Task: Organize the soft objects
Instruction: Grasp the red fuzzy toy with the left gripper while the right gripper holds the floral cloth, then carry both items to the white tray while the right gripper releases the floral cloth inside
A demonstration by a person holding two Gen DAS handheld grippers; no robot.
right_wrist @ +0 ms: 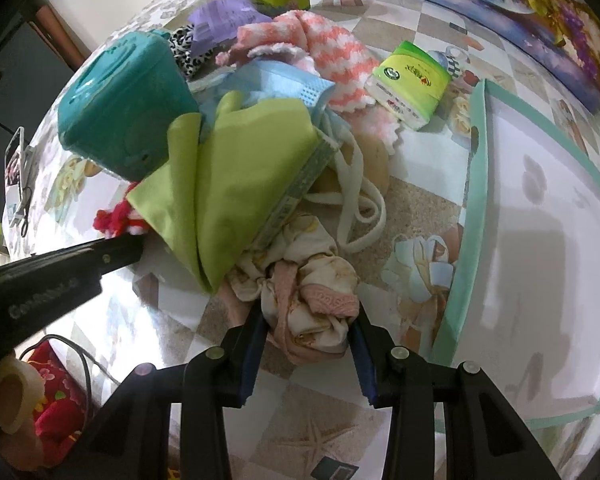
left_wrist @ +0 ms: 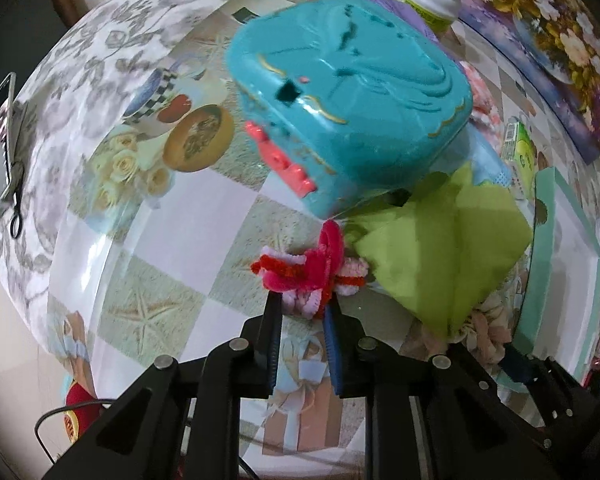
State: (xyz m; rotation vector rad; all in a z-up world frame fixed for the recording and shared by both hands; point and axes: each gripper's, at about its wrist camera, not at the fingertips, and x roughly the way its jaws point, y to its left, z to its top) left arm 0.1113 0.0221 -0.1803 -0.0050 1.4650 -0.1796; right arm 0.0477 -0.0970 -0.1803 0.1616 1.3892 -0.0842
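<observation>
A tangle of fuzzy pipe cleaners [left_wrist: 300, 276], red, magenta and pale pink, is pinched between the narrow jaws of the left gripper [left_wrist: 303, 306], at six o'clock of the teal box [left_wrist: 348, 96]. A crumpled cream-and-pink cloth [right_wrist: 308, 304] is clamped by the right gripper [right_wrist: 310, 320], at five o'clock of the green cloth [right_wrist: 236, 168]. The tissue pack's [right_wrist: 410, 80] print is unreadable. Both grippers are pointed down at the table [left_wrist: 204, 216].

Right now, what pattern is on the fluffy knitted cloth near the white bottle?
Pink-and-white zigzag stripes, clearest in the right wrist view.
</observation>
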